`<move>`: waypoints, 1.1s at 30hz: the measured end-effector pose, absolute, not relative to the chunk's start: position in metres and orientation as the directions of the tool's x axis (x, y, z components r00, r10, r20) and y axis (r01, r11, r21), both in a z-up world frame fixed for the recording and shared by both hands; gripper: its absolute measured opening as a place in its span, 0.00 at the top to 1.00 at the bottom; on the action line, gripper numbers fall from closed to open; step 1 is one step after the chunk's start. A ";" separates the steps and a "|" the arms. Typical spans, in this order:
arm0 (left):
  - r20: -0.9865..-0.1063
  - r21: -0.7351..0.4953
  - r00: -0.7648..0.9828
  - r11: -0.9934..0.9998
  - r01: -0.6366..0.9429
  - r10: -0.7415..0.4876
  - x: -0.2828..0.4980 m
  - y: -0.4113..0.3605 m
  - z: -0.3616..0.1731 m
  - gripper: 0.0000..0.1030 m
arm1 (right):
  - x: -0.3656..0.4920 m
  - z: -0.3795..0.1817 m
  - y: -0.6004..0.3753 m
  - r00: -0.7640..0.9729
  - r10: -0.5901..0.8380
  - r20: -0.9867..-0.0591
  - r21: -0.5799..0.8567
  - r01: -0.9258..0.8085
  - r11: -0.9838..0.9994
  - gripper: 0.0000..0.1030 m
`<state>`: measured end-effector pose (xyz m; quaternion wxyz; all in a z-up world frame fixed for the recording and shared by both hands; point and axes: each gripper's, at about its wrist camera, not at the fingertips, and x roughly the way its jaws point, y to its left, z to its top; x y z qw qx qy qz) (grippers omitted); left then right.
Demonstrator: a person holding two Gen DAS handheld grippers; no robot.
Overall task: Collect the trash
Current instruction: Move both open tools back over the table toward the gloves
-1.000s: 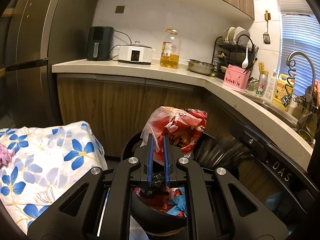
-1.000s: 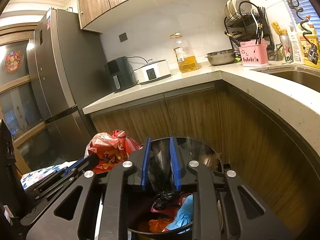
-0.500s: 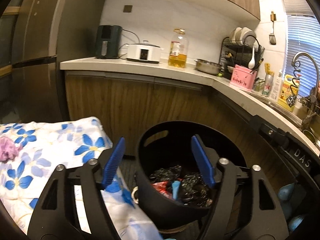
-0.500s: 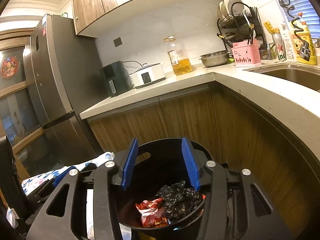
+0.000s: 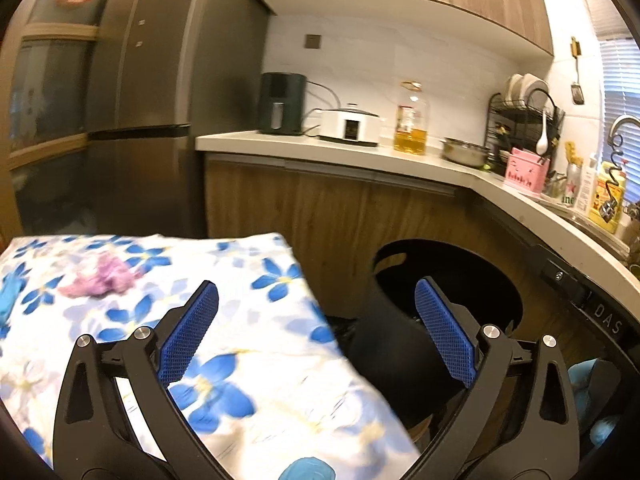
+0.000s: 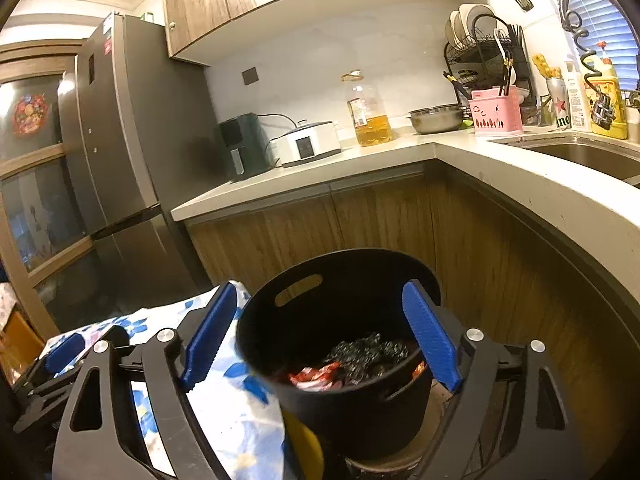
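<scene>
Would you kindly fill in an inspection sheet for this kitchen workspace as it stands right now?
Surface: blue-flowered white cloth covers the low surface beside the bin.
Job's things: round black plastic bin holds crumpled black and red wrappers; crumpled purple scrap lies on the cloth.
Clutter: yellow oil bottle, steel bowl, pink utensil caddy on the pale countertop.
Grippers: left claw and right claw both opening, nothing between the pads.
Cables: black cord behind the white cooker.
Surroundings: grey fridge, wooden cabinets.
</scene>
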<state>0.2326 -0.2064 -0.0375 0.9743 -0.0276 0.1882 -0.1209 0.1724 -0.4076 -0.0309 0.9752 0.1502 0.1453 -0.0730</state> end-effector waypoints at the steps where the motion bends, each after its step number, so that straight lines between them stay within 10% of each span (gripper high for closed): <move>1: -0.360 -0.098 0.904 0.973 0.210 -0.232 0.226 -0.199 -0.038 0.06 | 0.169 -0.031 -0.403 0.948 -0.098 -0.303 0.266 0.183 0.946 0.19; 33: -0.365 -0.114 0.897 0.944 -0.310 0.250 0.162 0.043 -0.055 0.06 | 0.174 -0.052 -0.215 0.928 0.187 -0.322 0.235 -0.114 0.965 0.18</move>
